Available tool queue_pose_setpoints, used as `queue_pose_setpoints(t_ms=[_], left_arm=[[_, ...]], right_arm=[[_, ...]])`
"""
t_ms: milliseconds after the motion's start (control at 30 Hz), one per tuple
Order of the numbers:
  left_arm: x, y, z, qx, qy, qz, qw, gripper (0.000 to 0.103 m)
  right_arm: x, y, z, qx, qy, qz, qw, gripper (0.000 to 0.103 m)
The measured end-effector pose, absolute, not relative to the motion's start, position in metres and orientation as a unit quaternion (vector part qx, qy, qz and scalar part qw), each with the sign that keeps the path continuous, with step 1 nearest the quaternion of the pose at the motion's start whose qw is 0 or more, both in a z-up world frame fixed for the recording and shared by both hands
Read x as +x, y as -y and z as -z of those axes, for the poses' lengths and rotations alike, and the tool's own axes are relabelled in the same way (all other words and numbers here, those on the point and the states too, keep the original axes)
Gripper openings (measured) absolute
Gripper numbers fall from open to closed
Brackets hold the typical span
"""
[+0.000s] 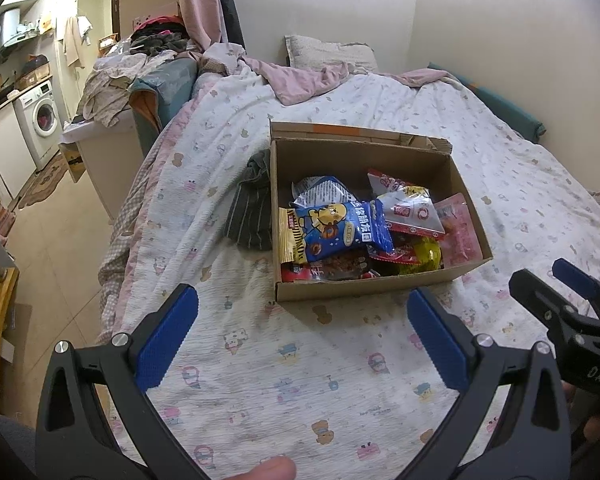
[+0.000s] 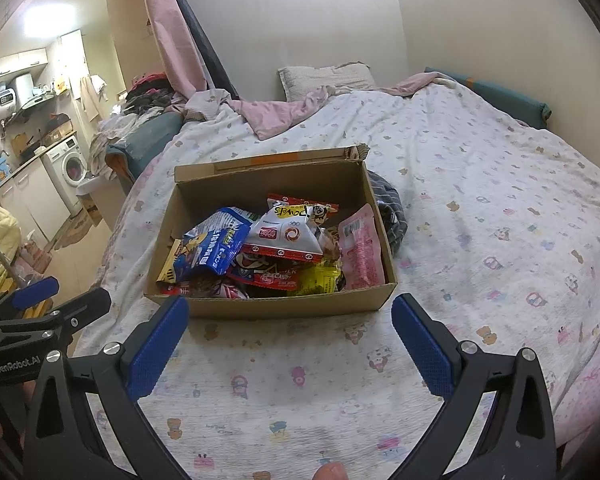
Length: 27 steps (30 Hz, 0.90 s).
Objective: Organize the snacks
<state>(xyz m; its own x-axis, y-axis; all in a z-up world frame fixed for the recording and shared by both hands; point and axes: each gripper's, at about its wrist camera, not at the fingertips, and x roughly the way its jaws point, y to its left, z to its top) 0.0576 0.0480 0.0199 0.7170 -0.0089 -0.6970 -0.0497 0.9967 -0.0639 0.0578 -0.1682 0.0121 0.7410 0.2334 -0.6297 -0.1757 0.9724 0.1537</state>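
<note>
Both our grippers, left [image 1: 302, 336] and right [image 2: 290, 344], hang wide apart, holding nothing, above the bed's [image 2: 480, 184] near edge; cardboard box [image 2: 274, 306] of snack packets [image 2: 284, 236] sits mid-bed.

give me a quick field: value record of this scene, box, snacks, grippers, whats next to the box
surface: bed with a printed quilt
container: open cardboard box resting on the quilt
contents: loose snack packets, among them a blue packet, a white packet and a pink packet
beside box: dark striped cloth, against one side wall
left gripper: open, empty, short of the box
right gripper: open, empty, short of the box
</note>
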Motion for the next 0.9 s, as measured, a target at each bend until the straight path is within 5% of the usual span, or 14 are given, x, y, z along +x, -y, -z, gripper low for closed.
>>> queue_pose_setpoints(t_ms=[900], left_arm=[[0.0561,-0.0464,-0.0186,-0.033,-0.372,-0.011,0.927,0.103]], right_arm=[[0.0565,0.1675,-0.0140,0.038,-0.341,-0.113,0.933,0.103]])
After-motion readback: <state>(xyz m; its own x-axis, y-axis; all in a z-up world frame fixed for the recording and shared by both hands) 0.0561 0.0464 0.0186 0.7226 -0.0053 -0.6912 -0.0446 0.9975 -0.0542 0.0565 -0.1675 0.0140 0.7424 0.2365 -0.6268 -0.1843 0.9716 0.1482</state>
